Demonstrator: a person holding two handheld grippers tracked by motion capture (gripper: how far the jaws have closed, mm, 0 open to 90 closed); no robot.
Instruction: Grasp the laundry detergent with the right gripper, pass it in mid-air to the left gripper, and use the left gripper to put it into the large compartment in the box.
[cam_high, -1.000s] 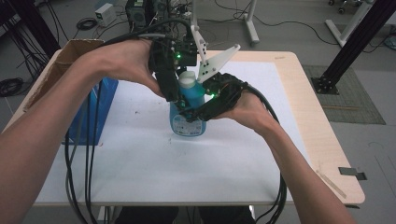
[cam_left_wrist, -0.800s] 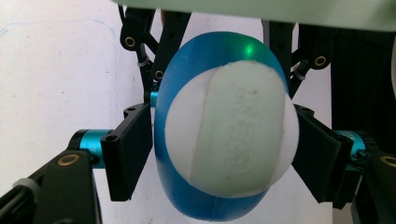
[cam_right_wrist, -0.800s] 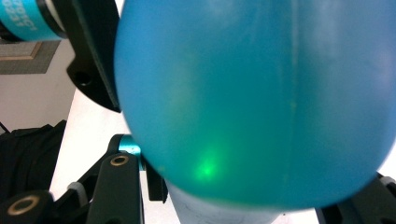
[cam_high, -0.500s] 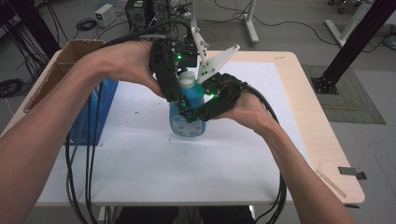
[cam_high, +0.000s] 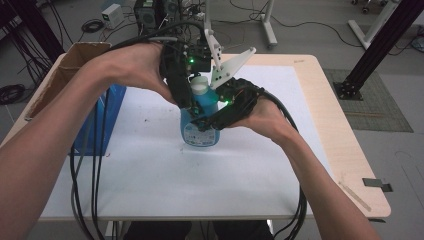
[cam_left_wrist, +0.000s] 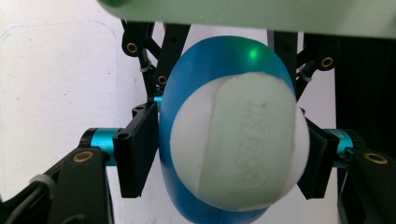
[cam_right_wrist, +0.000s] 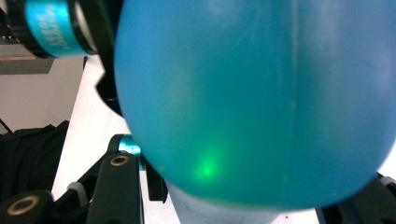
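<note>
Two grippers meet on one blue bottle (cam_high: 200, 127), which stands upright near the middle of the white table (cam_high: 150, 185). The left gripper (cam_high: 186, 102) comes down from above at the bottle's top; its jaws have just been closing, and in the left gripper view the black pads (cam_left_wrist: 136, 149) press against both sides of the white cap (cam_left_wrist: 238, 144), pinching it. The right gripper (cam_high: 212, 120) comes in from the side, lower down, and clamps the bottle's blue body (cam_right_wrist: 252, 102), which fills the space between its jaws in the right gripper view. A cardboard box (cam_high: 55, 85) and a blue bin (cam_high: 107, 120) stand at the table's left edge, well apart from the bottle.
</note>
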